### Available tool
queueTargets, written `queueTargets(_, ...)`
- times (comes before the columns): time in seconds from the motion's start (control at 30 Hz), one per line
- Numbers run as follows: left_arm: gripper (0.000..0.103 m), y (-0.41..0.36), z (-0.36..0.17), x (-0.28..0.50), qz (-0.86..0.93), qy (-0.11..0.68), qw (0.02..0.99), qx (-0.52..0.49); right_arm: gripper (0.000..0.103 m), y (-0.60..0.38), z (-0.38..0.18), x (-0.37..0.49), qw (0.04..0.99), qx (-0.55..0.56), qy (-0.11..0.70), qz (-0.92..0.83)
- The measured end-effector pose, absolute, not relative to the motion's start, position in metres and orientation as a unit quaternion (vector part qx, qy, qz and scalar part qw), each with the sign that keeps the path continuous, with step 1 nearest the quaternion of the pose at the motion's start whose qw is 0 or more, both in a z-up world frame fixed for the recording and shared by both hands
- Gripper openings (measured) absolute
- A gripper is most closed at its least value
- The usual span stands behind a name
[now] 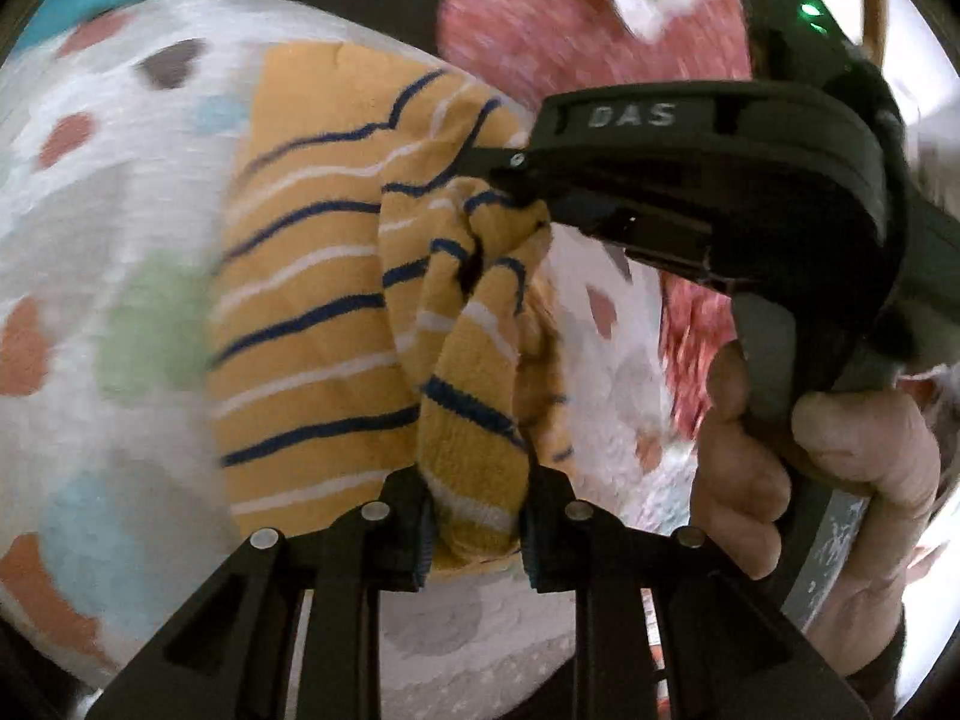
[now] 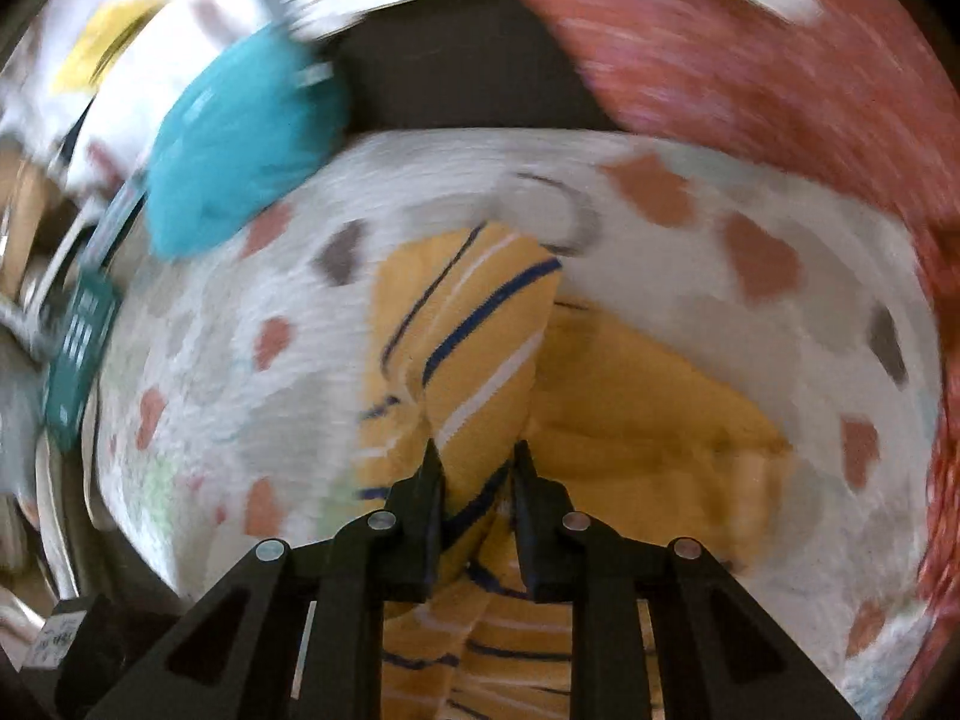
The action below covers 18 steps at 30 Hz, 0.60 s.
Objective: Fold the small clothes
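The left tool is clamped on a bunched fold of a small mustard-yellow knitted garment with navy and white stripes; the cloth fills the gap between its two black fingers. In the left wrist view the right tool reaches in from the right, its black fingers pinching another gathered part of the same garment, just above the left tool's hold. The person's right hand wraps the grey handle of that tool. Between the two holds the cloth rises in a twisted ridge, while the rest of the garment lies flat to the left on a white fleecy blanket with rust, grey, green and pale blue spots.

In the right wrist view the right tool is closed on a striped fold of the yellow garment, which stands up between its fingers. A plain yellow part of the garment spreads to the right on the spotted blanket.

Beyond the blanket lies a rust-red mottled cloth at the upper right, and a bright teal cloth rests at the blanket's upper left edge. Farther left, white fabric with a yellow patch is too blurred to make out. Both views are smeared by motion.
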<state>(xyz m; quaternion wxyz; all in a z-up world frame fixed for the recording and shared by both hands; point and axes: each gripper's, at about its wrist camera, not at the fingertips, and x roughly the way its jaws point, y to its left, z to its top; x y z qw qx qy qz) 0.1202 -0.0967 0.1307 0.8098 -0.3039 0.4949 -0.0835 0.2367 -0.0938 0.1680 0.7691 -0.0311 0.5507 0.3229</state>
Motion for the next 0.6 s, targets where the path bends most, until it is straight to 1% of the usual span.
queueTargets(0.07, 0.022, -0.131, 0.117, 0.127, -0.087, 0.512, 0.811, -0.268, 0.021, -0.132, 0.152, 0.250, 0.769, 0.002, 0.563, 0.304)
queueTargets(0.17, 0.024, -0.161, 0.104, 0.134, -0.091, 0.537, 0.803, -0.242, 0.021, -0.178, 0.117, 0.265, 0.762, 0.036, 0.583, 0.279)
queueTargets(0.3, 0.027, -0.164, 0.103, 0.120, -0.107, 0.555, 0.789, -0.240, 0.021, -0.213, 0.082, 0.271, 0.749, 0.097, 0.597, 0.269)
queueTargets(0.4, 0.027, -0.154, 0.114, 0.099, -0.114, 0.557, 0.782, -0.254, 0.021, -0.223, 0.078, 0.270, 0.747, 0.135, 0.590, 0.277)
queueTargets(0.47, 0.029, -0.147, 0.123, 0.081, -0.112, 0.556, 0.784, -0.253, 0.021, -0.225, 0.082, 0.269, 0.752, 0.140, 0.577, 0.286)
queueTargets(0.5, 0.031, -0.142, 0.127, 0.071, -0.108, 0.554, 0.786, -0.253, 0.026, -0.226, 0.086, 0.266, 0.758, 0.140, 0.567, 0.290)
queueTargets(0.57, 0.036, -0.132, 0.128, 0.050, -0.096, 0.549, 0.790, -0.254, 0.028, -0.235, 0.093, 0.260, 0.768, 0.155, 0.550, 0.290)
queueTargets(0.6, 0.038, -0.125, 0.128, 0.039, -0.083, 0.547, 0.792, -0.258, 0.033, -0.243, 0.098, 0.254, 0.772, 0.165, 0.541, 0.290)
